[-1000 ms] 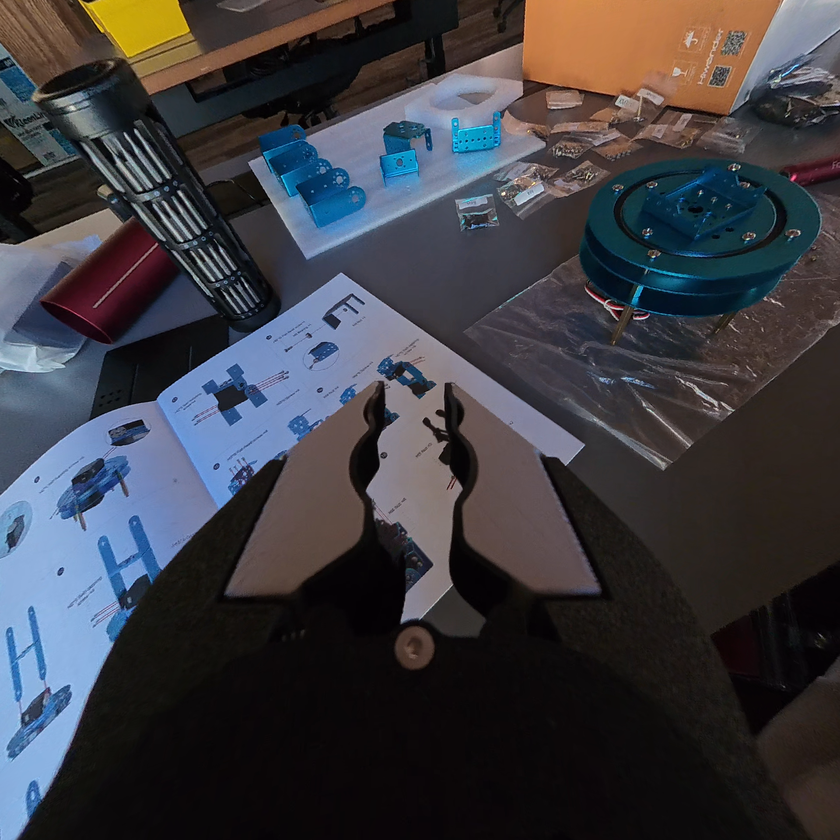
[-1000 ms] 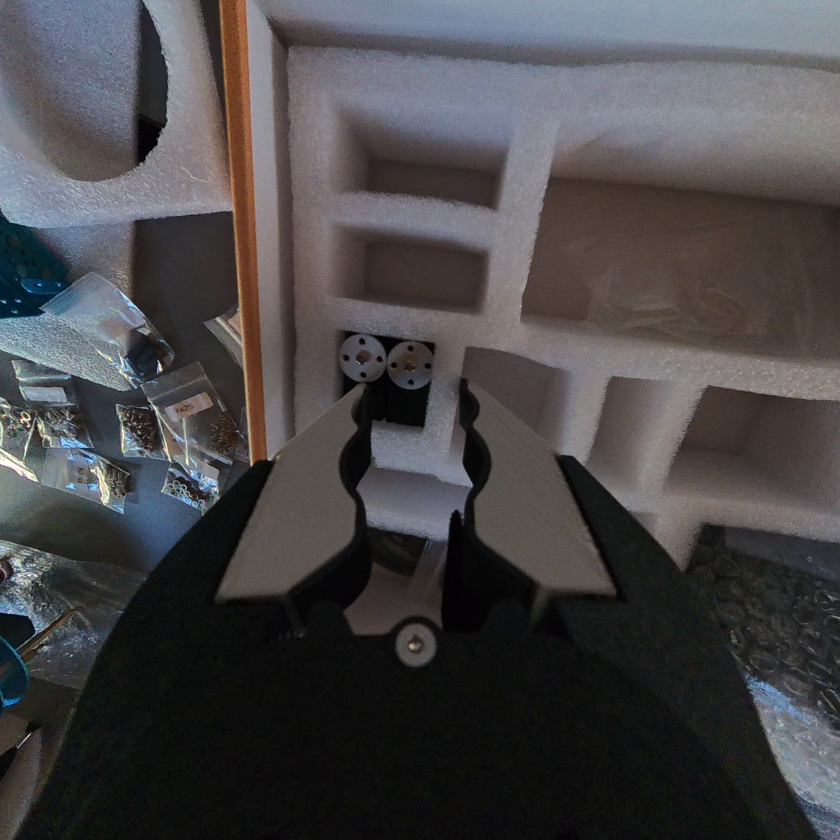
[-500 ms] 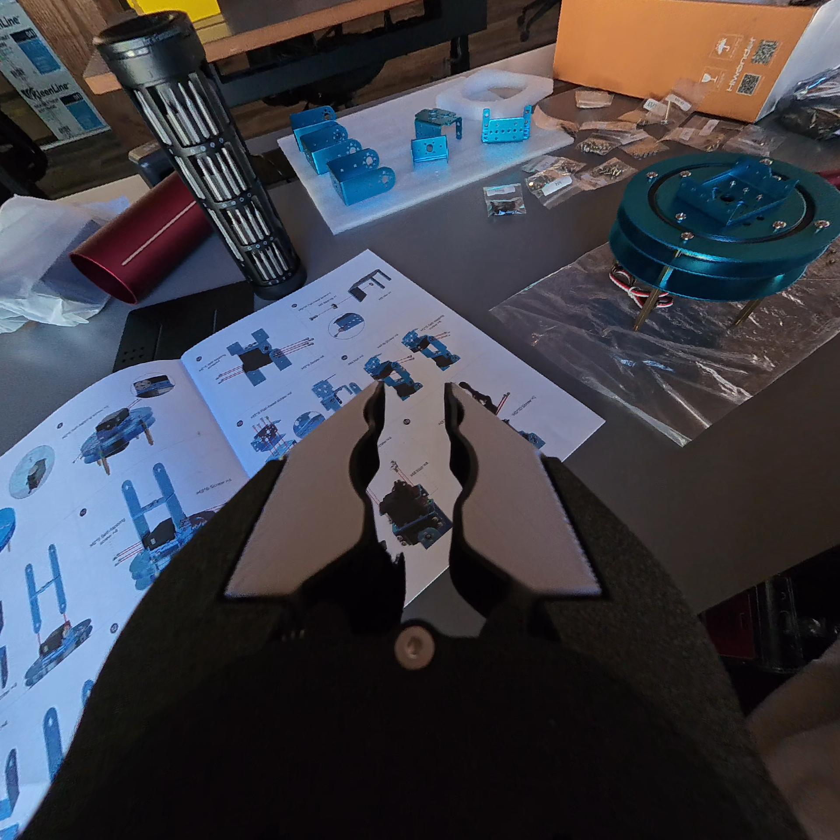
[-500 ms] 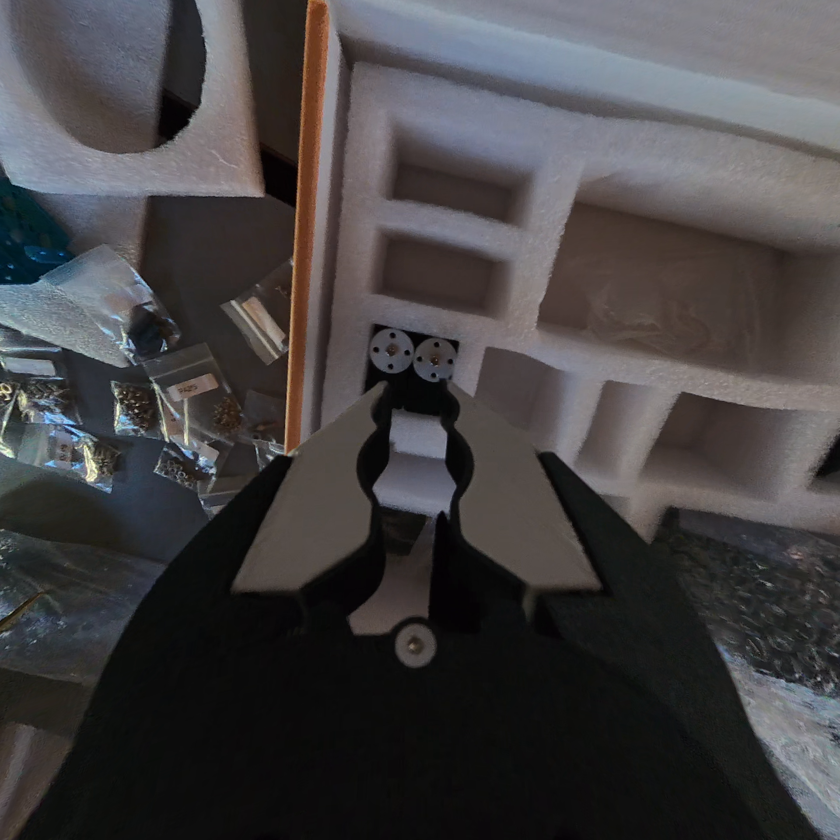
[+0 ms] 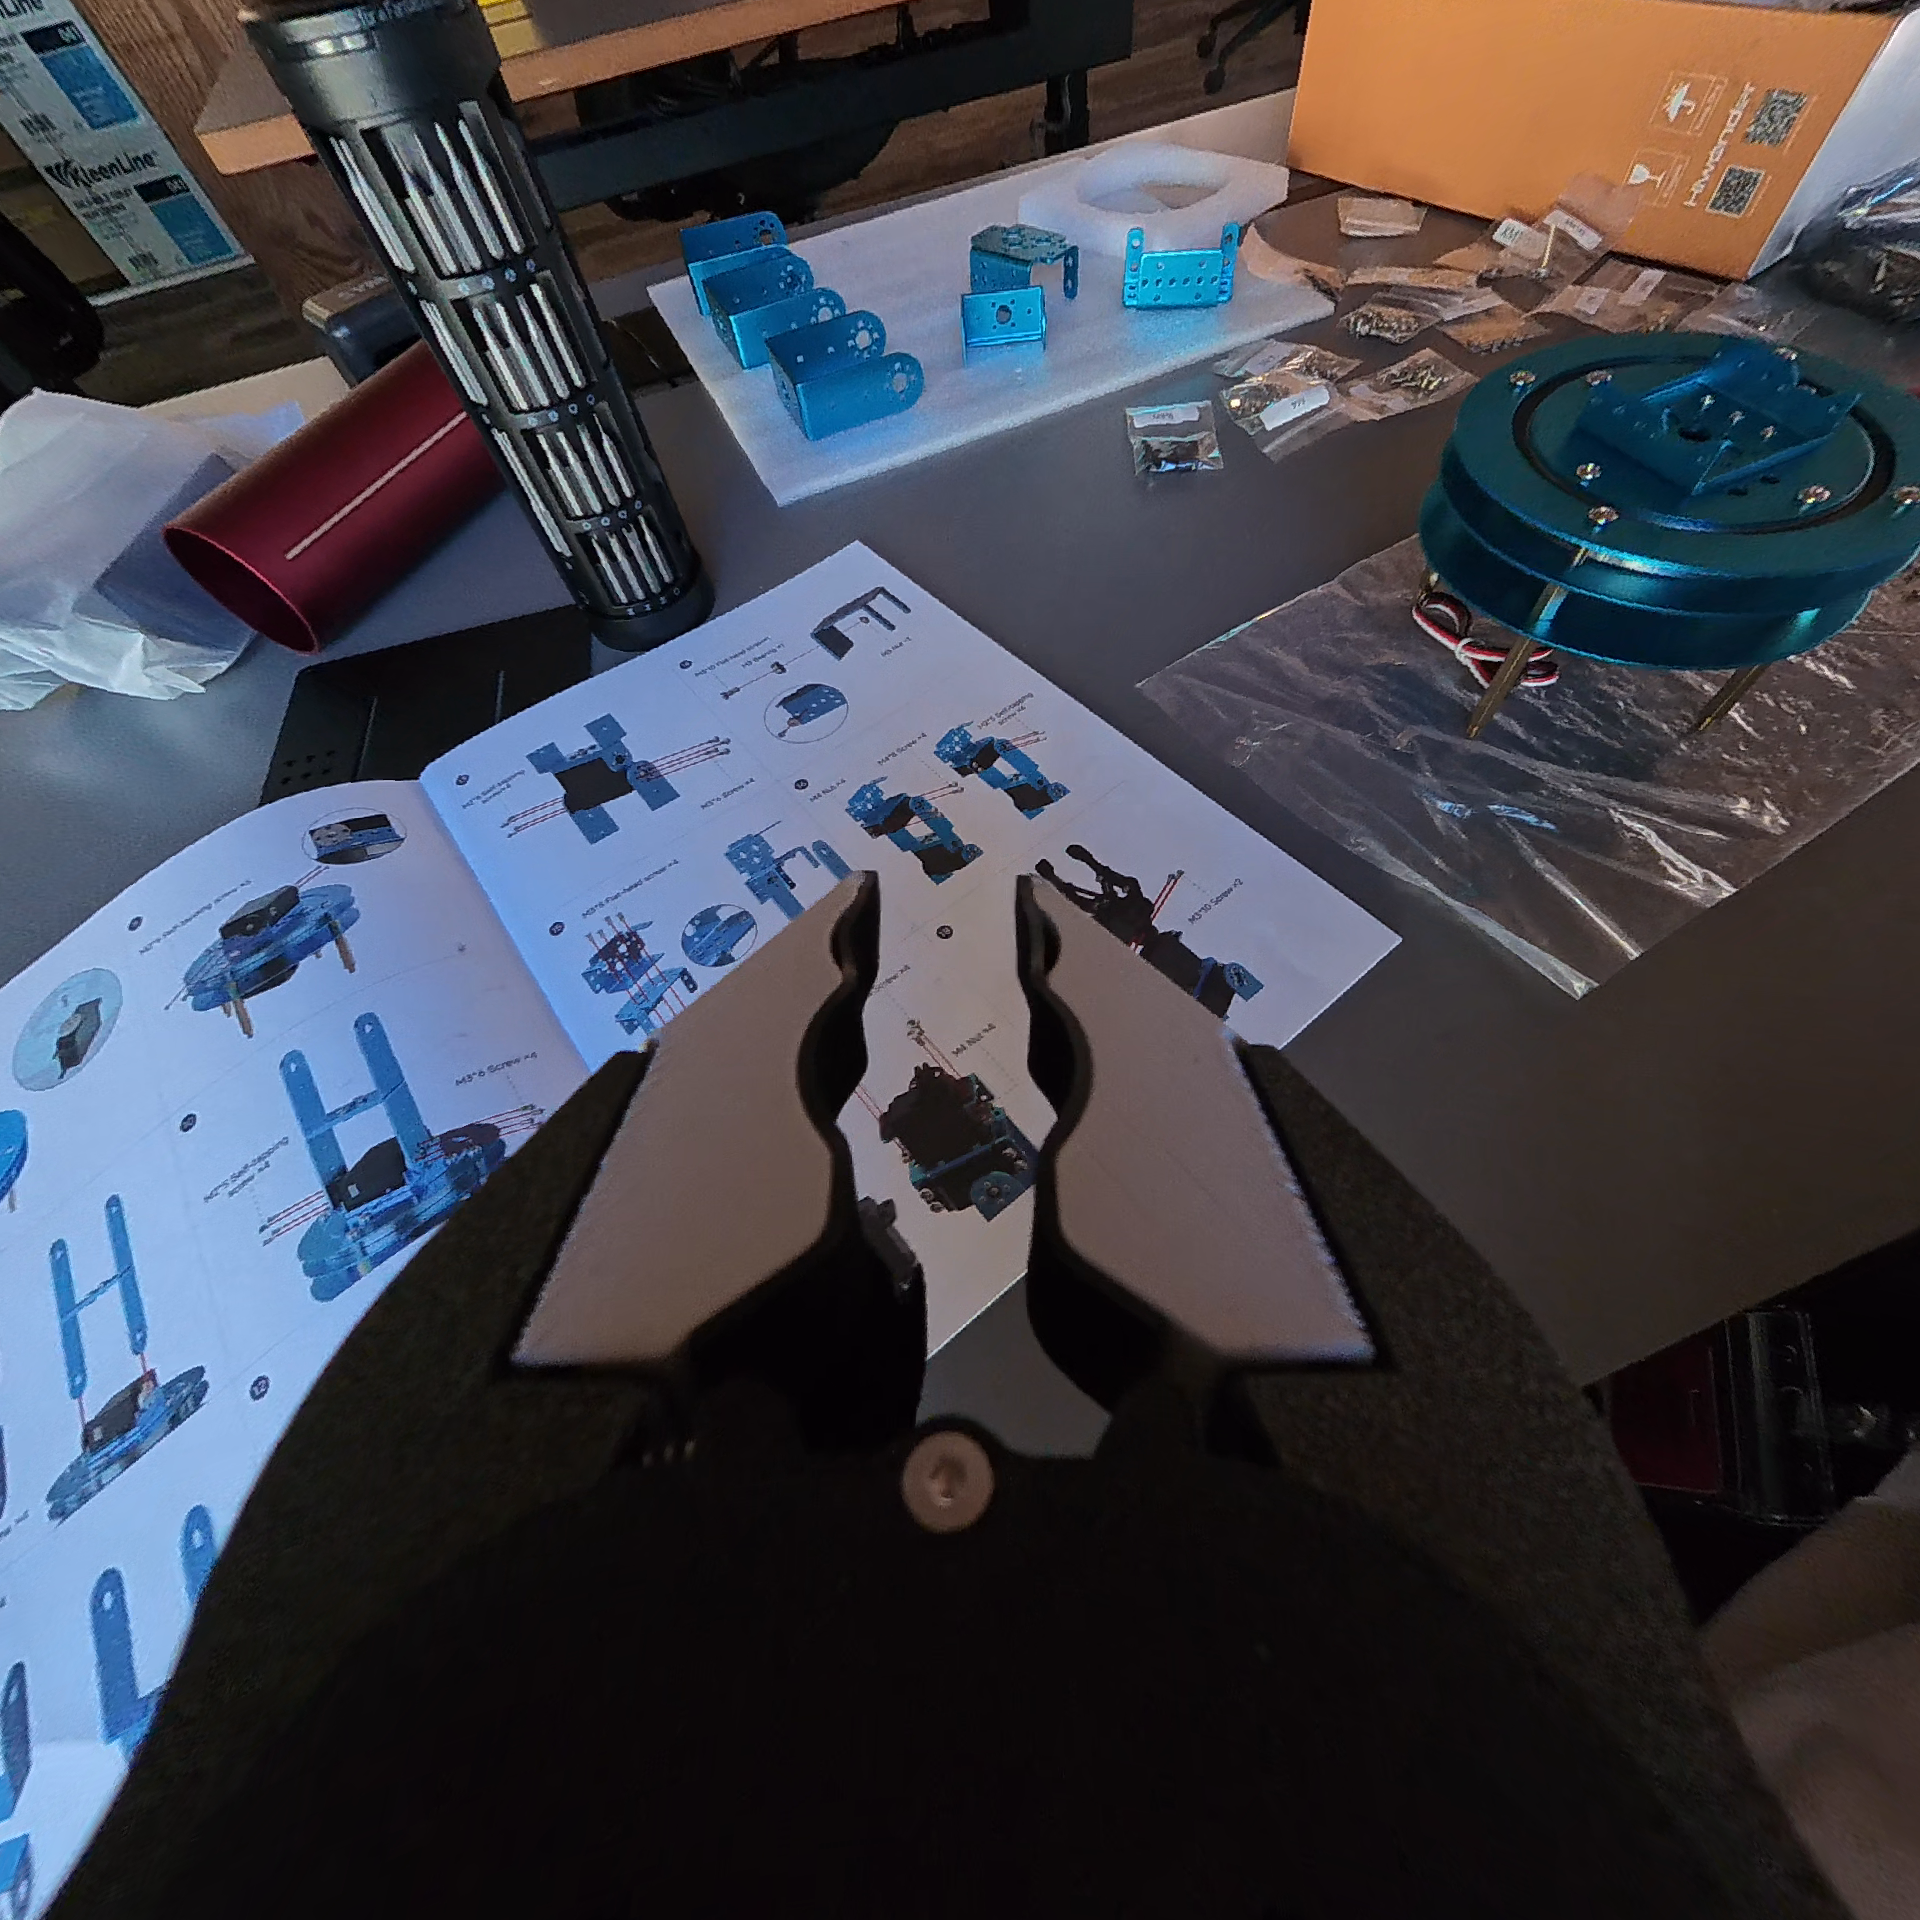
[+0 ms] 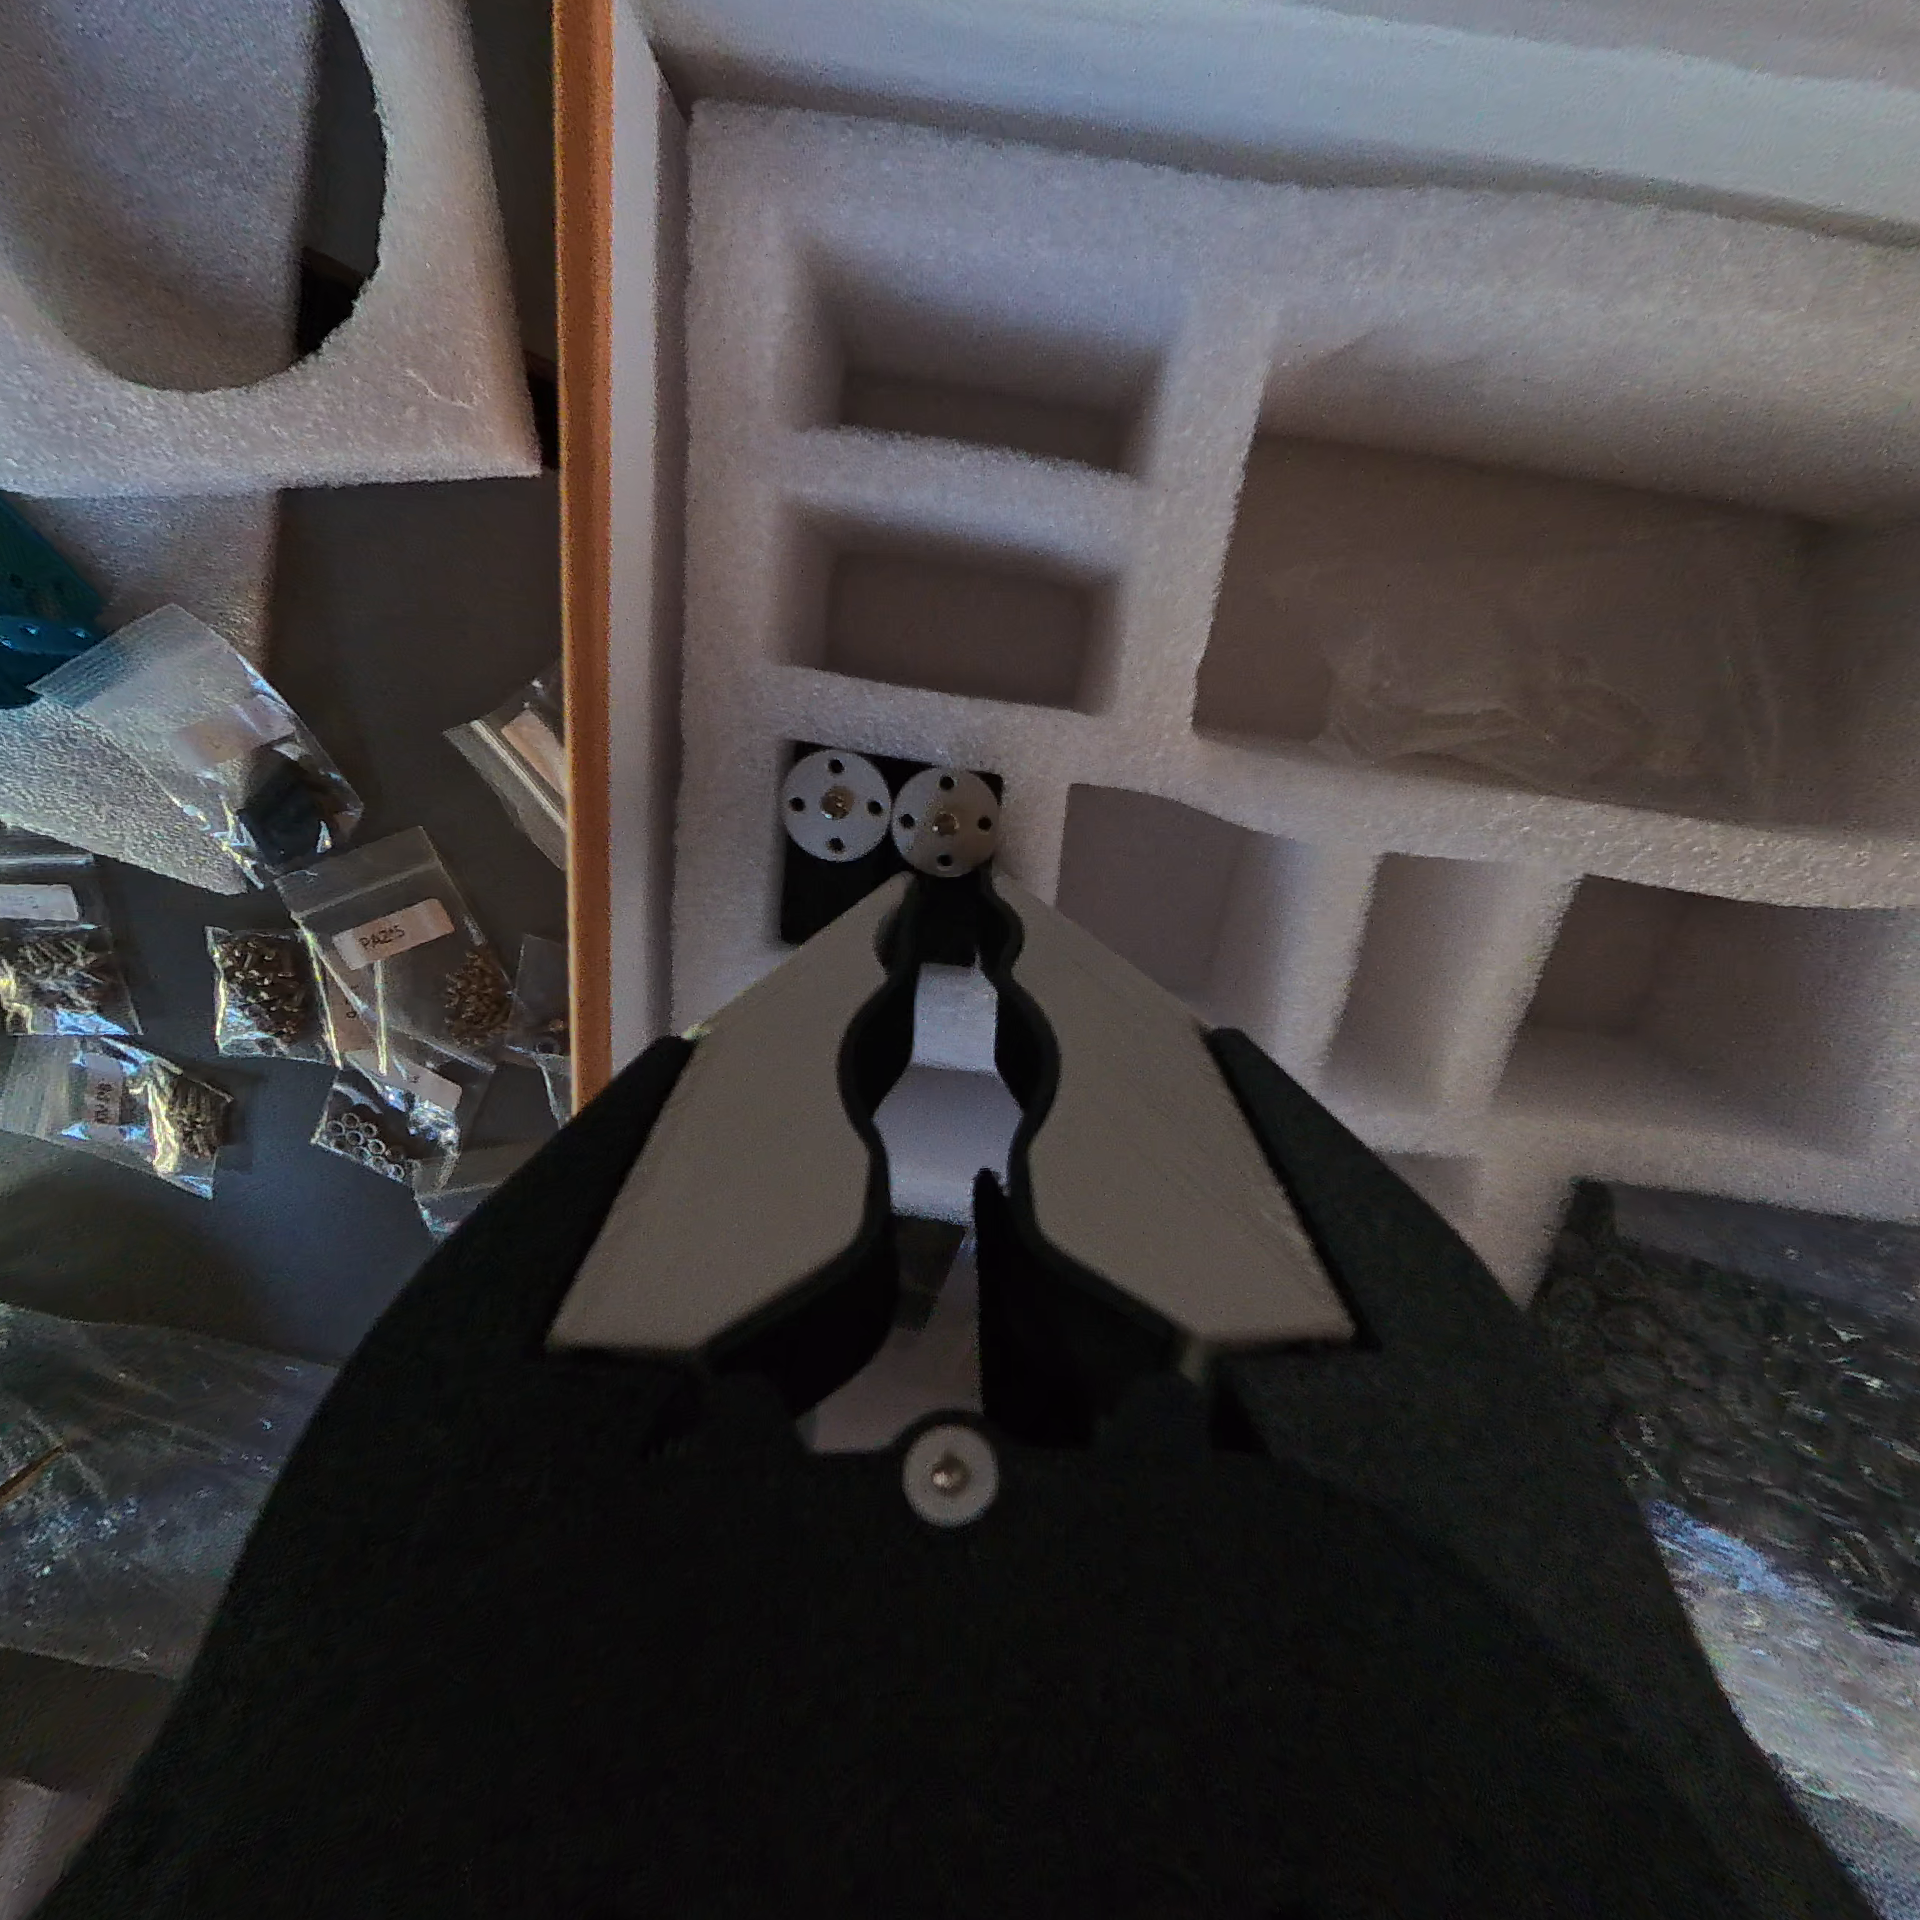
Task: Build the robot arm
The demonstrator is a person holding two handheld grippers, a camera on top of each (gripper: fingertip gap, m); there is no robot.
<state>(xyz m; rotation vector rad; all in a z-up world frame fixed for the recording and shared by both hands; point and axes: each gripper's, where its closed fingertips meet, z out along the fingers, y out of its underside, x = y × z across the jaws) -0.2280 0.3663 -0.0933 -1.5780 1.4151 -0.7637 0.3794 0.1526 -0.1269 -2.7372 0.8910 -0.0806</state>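
My left gripper [image 5: 945,899] is open and empty, held above the right page of an open assembly manual [image 5: 623,831] on the grey table. My right gripper [image 6: 954,902] reaches into a white foam insert [image 6: 1174,790] inside an orange box [image 6: 582,520]. Two black servos with white round horns stand side by side in one pocket. My right fingers close on the sides of the right servo [image 6: 943,823], just below its horn. The left servo [image 6: 834,802] stands beside it, untouched. The other pockets near the gripper look empty.
A blue round base [image 5: 1662,499] stands on a plastic sheet [image 5: 1507,810]. Blue brackets [image 5: 810,332] lie on a foam sheet [image 5: 1091,416]. A black slotted cylinder [image 5: 499,343] and a red tube [image 5: 332,509] stand left. Small screw bags [image 6: 384,935] lie beside the box; bubble wrap [image 6: 1714,1403] lies right. The blue round base [image 5: 1662,499] is about 20 cm from my left fingertips.
My right gripper has moved forward to the right servo and its jaws have narrowed onto it. My left gripper has drawn back and up over the manual, still open.
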